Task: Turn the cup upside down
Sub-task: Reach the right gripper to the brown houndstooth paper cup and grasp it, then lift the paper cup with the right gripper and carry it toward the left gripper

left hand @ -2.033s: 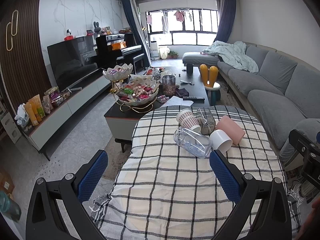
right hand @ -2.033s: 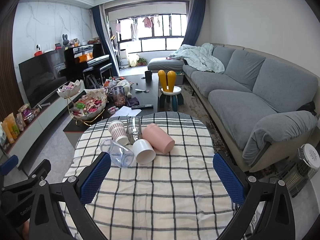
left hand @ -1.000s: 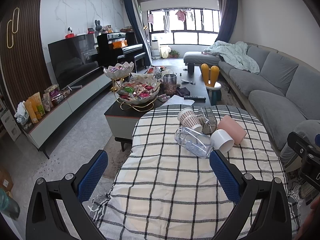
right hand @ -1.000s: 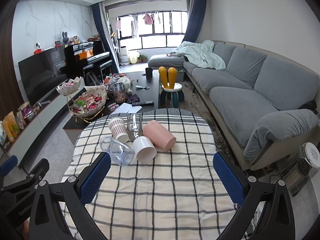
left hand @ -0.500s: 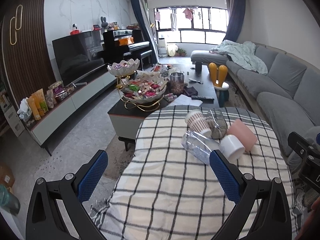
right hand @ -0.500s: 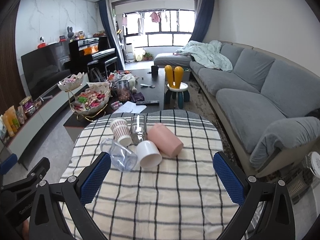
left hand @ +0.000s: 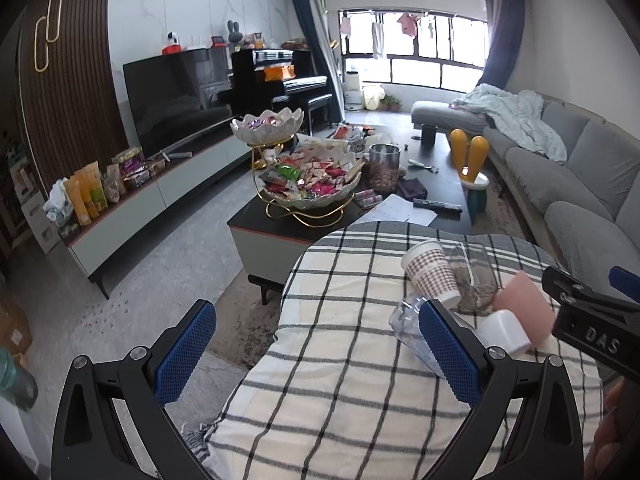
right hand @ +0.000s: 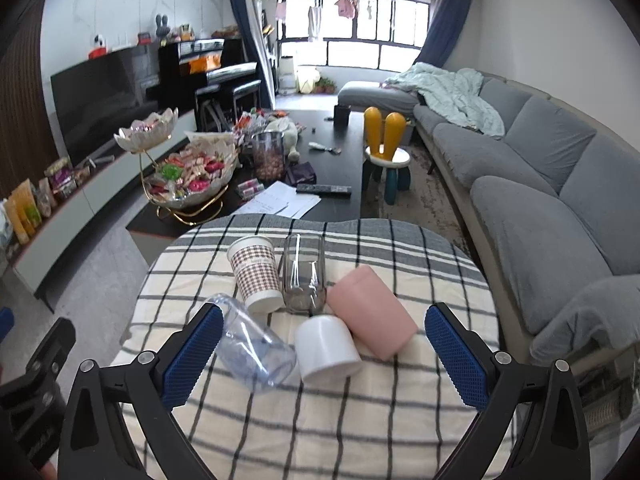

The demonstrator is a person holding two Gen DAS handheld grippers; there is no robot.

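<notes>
Several cups lie on their sides in a cluster on the checked tablecloth (right hand: 320,420): a white cup (right hand: 326,348), a pink cup (right hand: 372,316), a clear plastic cup (right hand: 252,344), a checked paper cup (right hand: 256,272) and a clear glass (right hand: 302,276). My right gripper (right hand: 324,360) is open and empty, its fingers on either side of the cluster, just short of the white cup. My left gripper (left hand: 316,356) is open and empty over the table's left edge; the paper cup (left hand: 432,272), white cup (left hand: 504,330) and pink cup (left hand: 524,296) show to its right.
A dark coffee table (right hand: 332,184) with a tiered snack bowl (right hand: 188,176), a jar and papers stands just beyond the table. A grey sofa (right hand: 540,168) runs along the right. A TV cabinet (left hand: 160,184) lines the left wall. The right gripper's body (left hand: 592,320) shows in the left view.
My right gripper has moved forward toward the cups, which now lie between its fingers. My left gripper has swung left, so the cups have slid to its right.
</notes>
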